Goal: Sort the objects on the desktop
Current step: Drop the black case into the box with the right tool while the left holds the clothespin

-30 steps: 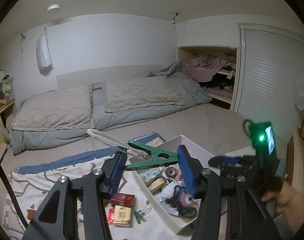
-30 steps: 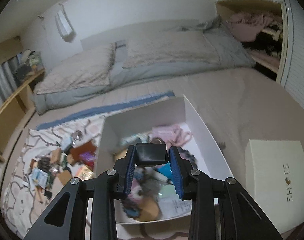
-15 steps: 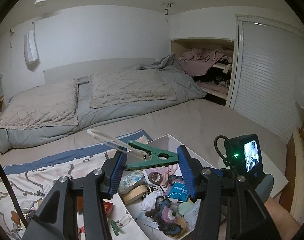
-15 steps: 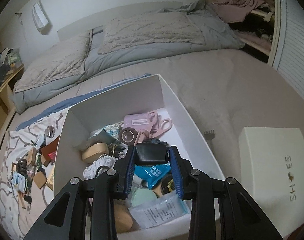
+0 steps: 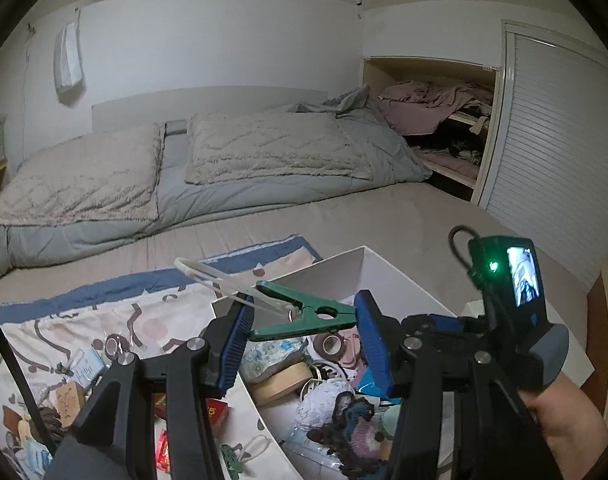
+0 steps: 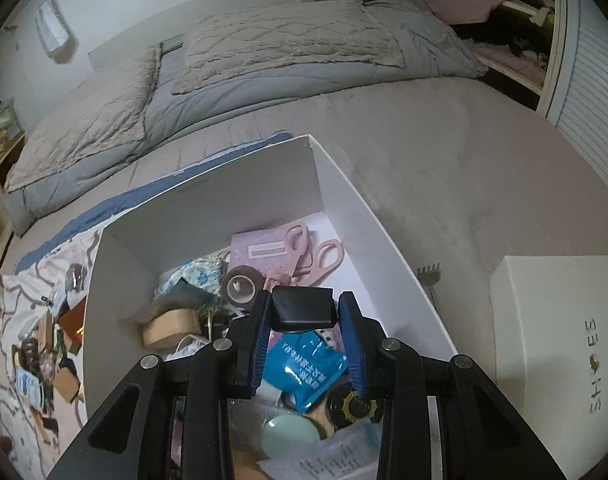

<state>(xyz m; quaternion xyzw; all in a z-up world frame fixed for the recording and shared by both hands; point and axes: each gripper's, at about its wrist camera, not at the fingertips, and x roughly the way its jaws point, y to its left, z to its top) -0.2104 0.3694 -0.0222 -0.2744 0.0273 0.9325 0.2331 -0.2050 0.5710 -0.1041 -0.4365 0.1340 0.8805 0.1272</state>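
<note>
Green clothespin [image 5: 304, 316] spans the left gripper [image 5: 302, 330], clamped crosswise over the white box's [image 6: 368, 216] left wall; the right gripper [image 6: 304, 322] pinches a black case [image 6: 302, 307] above its middle.

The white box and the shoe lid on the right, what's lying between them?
In the right wrist view, a small dark comb-like thing lies on the tan bedspread between the white box and the shoe lid.
</note>
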